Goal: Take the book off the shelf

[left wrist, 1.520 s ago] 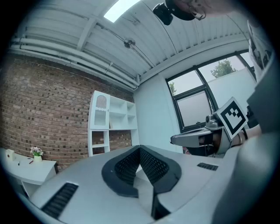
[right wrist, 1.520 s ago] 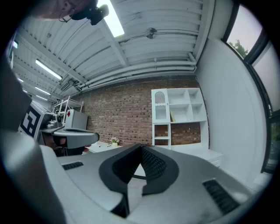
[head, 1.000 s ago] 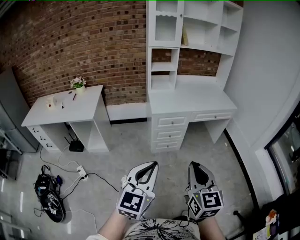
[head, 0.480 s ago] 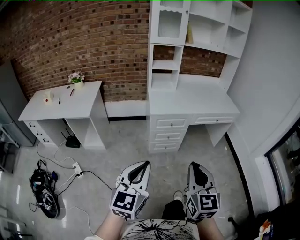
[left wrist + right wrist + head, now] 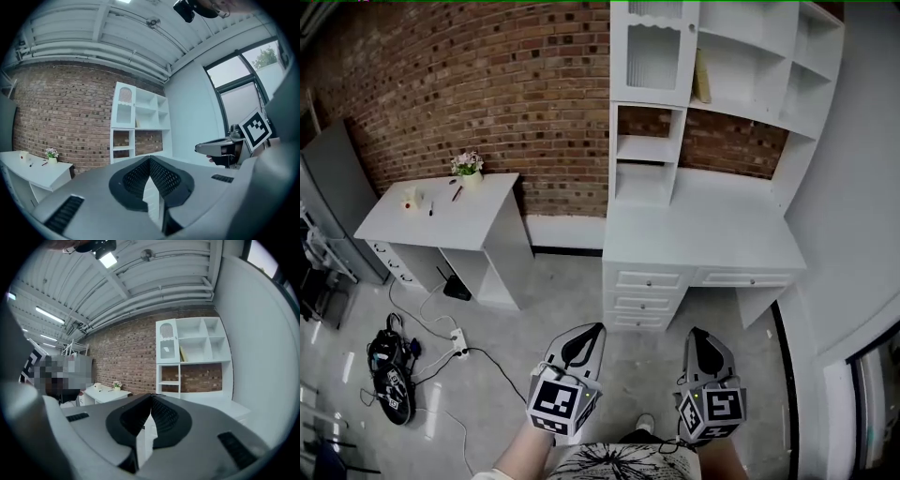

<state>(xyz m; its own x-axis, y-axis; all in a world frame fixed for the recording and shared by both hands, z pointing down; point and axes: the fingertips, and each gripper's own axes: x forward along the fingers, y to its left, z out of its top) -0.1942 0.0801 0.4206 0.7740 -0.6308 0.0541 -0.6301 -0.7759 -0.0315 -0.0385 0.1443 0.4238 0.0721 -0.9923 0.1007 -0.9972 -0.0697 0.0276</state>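
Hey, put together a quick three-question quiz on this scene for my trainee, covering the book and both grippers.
1. True or false: the left gripper holds the book between its fingers.
2. Pick one. Where is the book relative to the shelf's cabinet door?
A. in the open compartment just right of it
B. behind it
C. in the compartment below it
3. Fill in: the right gripper has its fingers ____ (open or shut).

Key: 1 false; 2 A; 3 shut.
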